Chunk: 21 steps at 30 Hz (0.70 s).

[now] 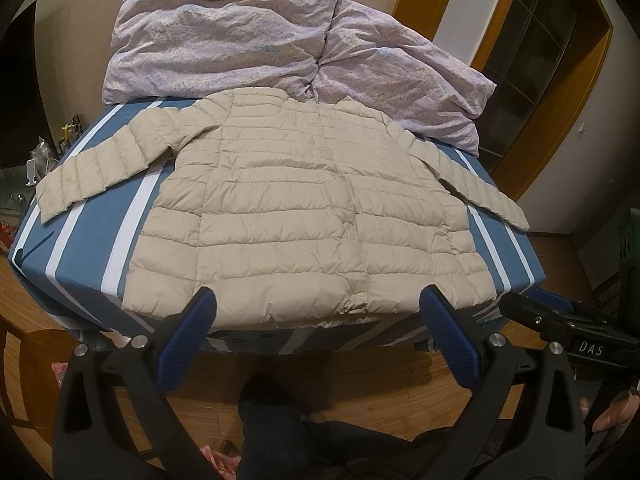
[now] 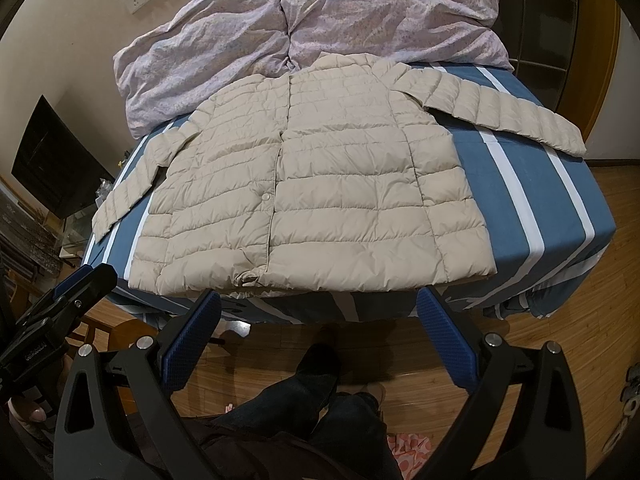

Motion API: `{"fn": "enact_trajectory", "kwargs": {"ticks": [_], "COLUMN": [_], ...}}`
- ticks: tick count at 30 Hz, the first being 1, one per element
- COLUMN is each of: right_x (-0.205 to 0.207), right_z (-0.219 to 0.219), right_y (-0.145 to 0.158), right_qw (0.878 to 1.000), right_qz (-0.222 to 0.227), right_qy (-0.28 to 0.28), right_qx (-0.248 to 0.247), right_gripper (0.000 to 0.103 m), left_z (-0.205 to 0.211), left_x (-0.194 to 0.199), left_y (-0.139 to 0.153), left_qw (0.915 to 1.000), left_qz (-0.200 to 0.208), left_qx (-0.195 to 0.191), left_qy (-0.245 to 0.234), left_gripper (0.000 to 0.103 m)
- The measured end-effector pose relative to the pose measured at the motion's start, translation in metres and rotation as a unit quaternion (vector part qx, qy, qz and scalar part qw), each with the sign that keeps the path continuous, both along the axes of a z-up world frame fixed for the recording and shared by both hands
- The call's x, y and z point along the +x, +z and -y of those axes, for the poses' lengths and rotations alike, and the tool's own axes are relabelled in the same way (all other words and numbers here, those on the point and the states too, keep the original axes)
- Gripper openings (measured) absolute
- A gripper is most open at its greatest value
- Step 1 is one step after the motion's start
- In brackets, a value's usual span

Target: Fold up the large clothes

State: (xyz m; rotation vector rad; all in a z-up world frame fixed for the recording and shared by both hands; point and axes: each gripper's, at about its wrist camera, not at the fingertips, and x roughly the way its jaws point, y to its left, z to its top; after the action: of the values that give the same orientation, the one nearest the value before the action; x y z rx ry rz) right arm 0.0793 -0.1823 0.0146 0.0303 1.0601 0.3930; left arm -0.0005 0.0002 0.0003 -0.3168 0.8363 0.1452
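Note:
A beige quilted puffer jacket (image 1: 296, 208) lies flat and face up on the blue and white striped bed (image 1: 88, 248), both sleeves spread out sideways. It also shows in the right wrist view (image 2: 320, 200). Its hem is at the near bed edge. My left gripper (image 1: 318, 308) is open and empty, held just short of the hem. My right gripper (image 2: 318, 308) is open and empty too, also just before the hem. The right gripper shows at the right edge of the left wrist view (image 1: 560, 320). The left gripper shows at the left of the right wrist view (image 2: 72, 292).
A crumpled lilac duvet (image 1: 280, 44) is heaped at the head of the bed, touching the jacket's collar. A dark screen (image 2: 60, 168) and a cluttered stand sit left of the bed. A wooden door frame (image 1: 560, 92) stands at the right. The person's legs (image 2: 320, 392) are below, over the wooden floor.

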Motion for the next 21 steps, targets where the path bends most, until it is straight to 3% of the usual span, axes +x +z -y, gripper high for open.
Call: {"fn": "enact_trajectory", "kwargs": {"ticks": [21], "right_x": [-0.003], "right_z": [-0.002], "right_y": [0.002], "right_qw": [1.0], "right_qz": [0.004], "right_qy": [0.001], "right_qx": [0.001], "right_gripper": [0.1], "left_z": [-0.014], "left_x": [-0.001], "left_y": [-0.001], "left_qw": [1.0], "left_qz": [0.003], "left_qx": [0.001], "left_qy": [-0.001], "left_gripper": [0.101]}}
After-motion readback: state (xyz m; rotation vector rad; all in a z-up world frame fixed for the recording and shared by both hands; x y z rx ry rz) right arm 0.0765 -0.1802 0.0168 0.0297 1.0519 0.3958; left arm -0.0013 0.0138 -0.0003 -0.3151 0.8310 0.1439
